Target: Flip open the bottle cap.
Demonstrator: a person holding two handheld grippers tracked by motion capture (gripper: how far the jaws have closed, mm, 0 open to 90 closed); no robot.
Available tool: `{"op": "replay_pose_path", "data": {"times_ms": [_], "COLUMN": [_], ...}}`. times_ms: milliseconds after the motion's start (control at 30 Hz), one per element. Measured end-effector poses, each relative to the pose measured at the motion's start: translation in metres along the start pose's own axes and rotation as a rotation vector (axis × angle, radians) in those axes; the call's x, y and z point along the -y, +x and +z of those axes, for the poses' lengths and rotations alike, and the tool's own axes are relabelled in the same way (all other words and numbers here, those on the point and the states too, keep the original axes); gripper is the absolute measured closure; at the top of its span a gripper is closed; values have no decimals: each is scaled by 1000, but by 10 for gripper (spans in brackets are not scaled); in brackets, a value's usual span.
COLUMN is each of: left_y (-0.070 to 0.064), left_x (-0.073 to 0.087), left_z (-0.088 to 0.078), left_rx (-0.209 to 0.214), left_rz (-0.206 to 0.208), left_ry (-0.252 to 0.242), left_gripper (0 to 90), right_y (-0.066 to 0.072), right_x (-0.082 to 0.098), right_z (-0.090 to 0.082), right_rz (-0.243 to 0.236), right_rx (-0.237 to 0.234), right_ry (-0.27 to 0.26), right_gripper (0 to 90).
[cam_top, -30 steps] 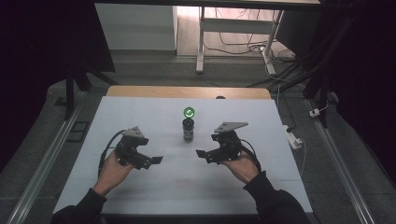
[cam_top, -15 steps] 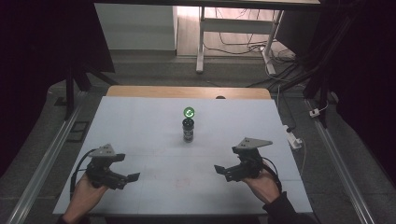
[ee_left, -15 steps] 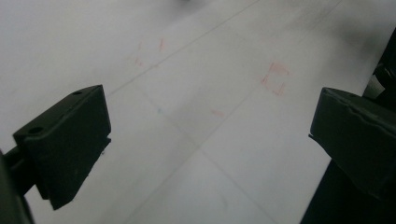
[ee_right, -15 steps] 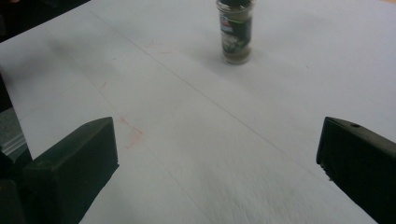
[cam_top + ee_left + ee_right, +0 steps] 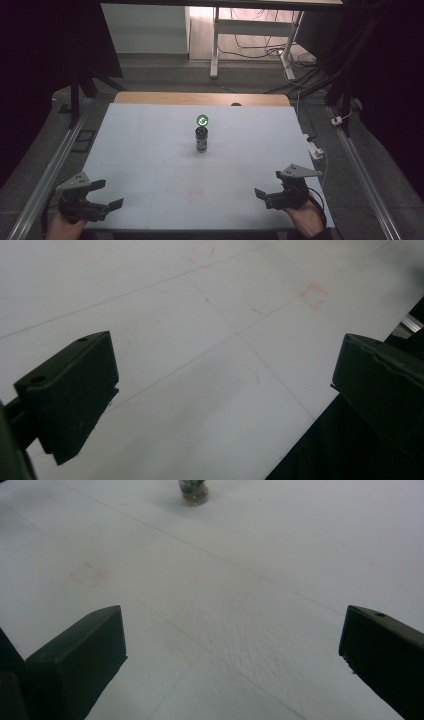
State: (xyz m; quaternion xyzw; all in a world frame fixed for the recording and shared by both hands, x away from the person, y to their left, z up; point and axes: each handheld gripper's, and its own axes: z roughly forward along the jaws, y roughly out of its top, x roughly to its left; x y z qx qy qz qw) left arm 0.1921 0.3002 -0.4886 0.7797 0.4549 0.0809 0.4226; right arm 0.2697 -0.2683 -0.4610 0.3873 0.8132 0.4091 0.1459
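On a white table point(image 5: 150, 150), one small dark bottle point(image 5: 201, 139) upright with glowing green cap, two grippers at near corners, left gripper point(image 5: 102, 194) and right gripper point(image 5: 261, 195), jaws apart, empty.

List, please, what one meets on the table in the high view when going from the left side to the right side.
left gripper → small dark bottle with a glowing green cap, standing upright mid-table → right gripper → white plug block at the table's right edge.
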Motion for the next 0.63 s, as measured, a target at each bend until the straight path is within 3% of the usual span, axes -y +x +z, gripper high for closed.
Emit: {"op": "replay_pose_path", "data": {"times_ms": [167,433,633], "left_y": [1,-1,-1], "left_x": [10,20,19], "left_z": [-7,-13,-13], "left_rx": [-25,-74,-71], "left_rz": [-19,-28,-35], "left_ry": [1,28,31], "left_gripper": [0,0,0], "right_y": [-2,-4,-7], "right_x": [14,29,32], "right_z": [-10,-21,-25], "right_rz": [14,42,76], "right_rx": [40,67,74], "right_ry": [23,67,66], "right_gripper": [0,0,0]}}
